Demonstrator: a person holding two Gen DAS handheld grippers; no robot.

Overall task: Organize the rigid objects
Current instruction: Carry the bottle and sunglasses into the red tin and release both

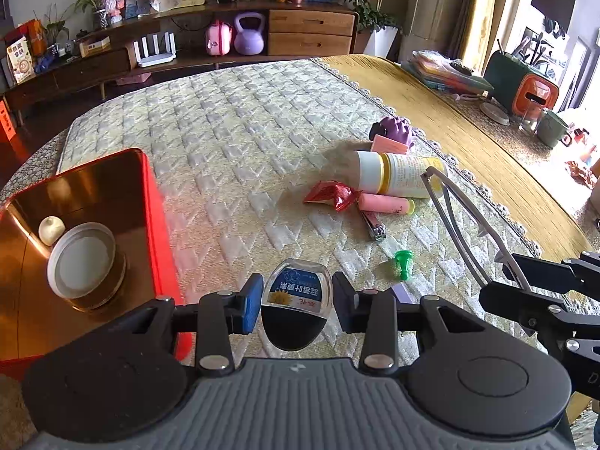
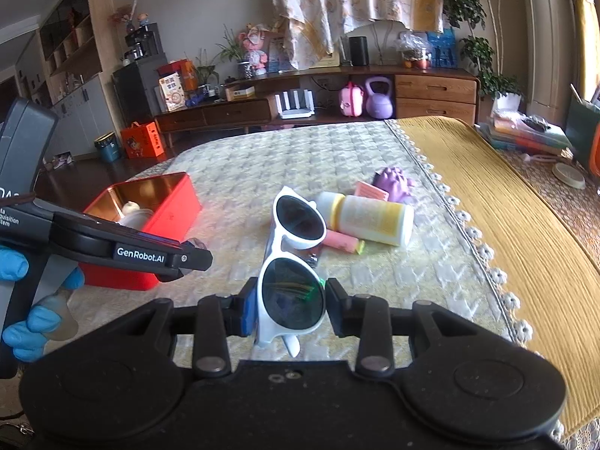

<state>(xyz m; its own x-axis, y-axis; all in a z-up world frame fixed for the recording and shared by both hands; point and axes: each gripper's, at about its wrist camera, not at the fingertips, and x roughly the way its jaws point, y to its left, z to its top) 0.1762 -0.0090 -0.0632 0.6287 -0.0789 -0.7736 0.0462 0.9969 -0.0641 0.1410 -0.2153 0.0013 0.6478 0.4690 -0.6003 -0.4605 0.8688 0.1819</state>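
My left gripper [image 1: 296, 302] is shut on a small clear bottle [image 1: 296, 296] with a blue label and black cap, held above the quilted table. A red tin box [image 1: 148, 202] stands to its left, holding a round white-lidded jar [image 1: 84, 258] and a small pale object [image 1: 51, 229]. My right gripper [image 2: 290, 305] is shut on white sunglasses [image 2: 296, 255], held upright above the table; they also show in the left wrist view [image 1: 453, 225]. The red tin [image 2: 168, 206] lies to the left in the right wrist view.
On the quilted mat [image 1: 243, 131] lie a white and yellow bottle [image 1: 397, 178], pink tube [image 1: 382, 202], red packet [image 1: 330, 195], nail clipper [image 1: 373, 227], green clip [image 1: 403, 262], pink block [image 1: 388, 145] and purple toy [image 1: 395, 129]. Books [image 1: 446, 73] sit far right.
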